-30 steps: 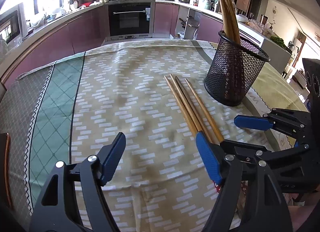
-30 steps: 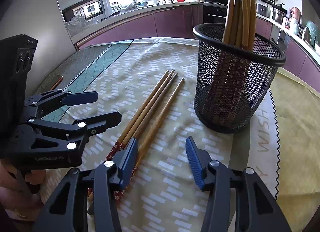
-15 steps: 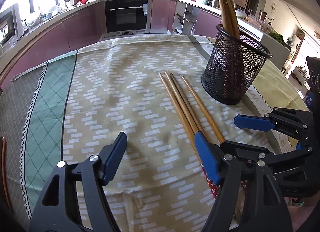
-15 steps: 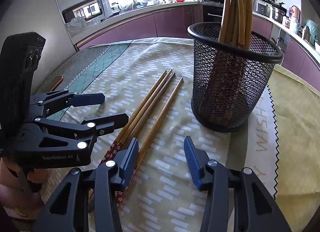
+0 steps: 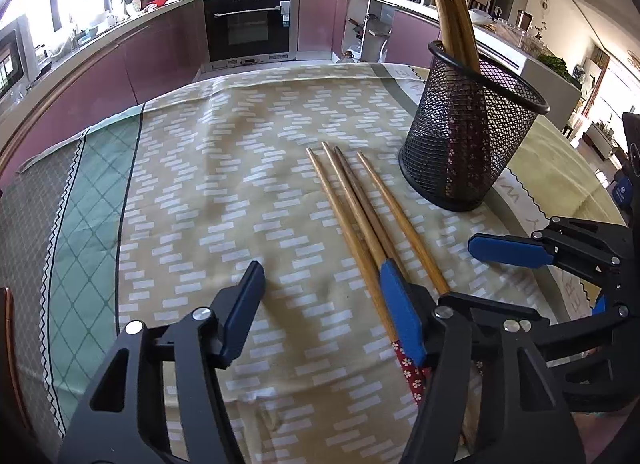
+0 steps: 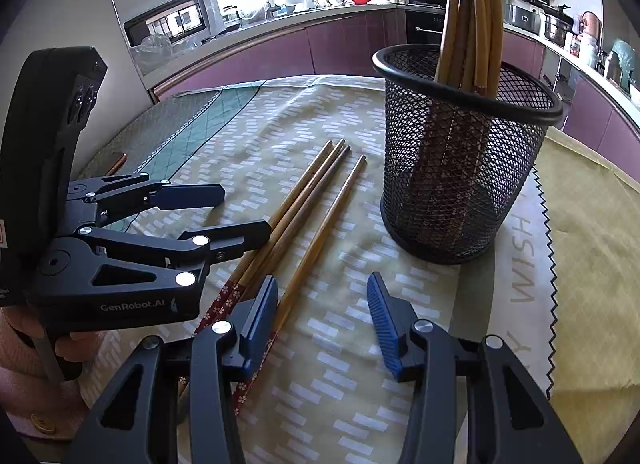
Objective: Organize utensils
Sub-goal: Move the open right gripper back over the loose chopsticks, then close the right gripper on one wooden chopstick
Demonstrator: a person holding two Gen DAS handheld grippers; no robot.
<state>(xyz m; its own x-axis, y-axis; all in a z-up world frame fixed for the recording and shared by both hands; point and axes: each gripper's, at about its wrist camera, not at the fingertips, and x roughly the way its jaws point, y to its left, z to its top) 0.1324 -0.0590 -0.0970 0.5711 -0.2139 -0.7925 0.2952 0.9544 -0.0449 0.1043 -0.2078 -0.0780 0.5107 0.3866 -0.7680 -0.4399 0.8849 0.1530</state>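
Wooden chopsticks [image 6: 472, 24] partly sorted: several upright in mesh holder [image 6: 460, 184], four loose ones [image 5: 360, 208] lie beside it. Left hand-held gripper [image 5: 320, 304] closing, empty; right hand-held gripper [image 6: 322, 320] unclenched, empty.

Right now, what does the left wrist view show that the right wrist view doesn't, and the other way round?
Only the left wrist view shows the left gripper closing with only cloth between its pads.

Only the right wrist view shows the right gripper's empty gap and the hand holding the left gripper.

Both show four loose chopsticks and the mesh holder with chopsticks standing in it.
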